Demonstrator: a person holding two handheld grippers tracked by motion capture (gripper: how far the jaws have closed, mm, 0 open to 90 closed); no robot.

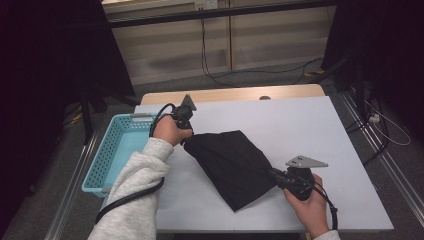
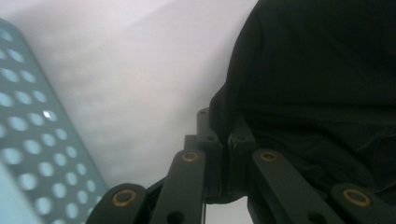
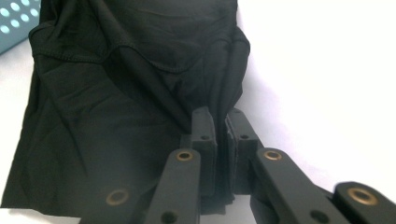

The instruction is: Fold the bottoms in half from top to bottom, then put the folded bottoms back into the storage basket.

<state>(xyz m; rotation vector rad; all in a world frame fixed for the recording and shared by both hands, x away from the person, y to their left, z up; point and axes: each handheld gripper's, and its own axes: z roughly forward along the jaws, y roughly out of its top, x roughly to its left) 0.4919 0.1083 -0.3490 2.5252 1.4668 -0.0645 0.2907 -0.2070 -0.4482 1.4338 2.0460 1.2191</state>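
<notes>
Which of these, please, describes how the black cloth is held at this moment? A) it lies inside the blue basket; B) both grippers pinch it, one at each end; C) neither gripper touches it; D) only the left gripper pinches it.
B: the left gripper and the right gripper are each shut on an edge of the black cloth, which sits on the white table beside the blue basket.

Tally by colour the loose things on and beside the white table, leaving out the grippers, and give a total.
Black: 1, the black cloth, pinched at opposite corners by the left gripper and the right gripper.
Light blue: 1, the perforated basket at the table's left edge.
Total: 2
</notes>
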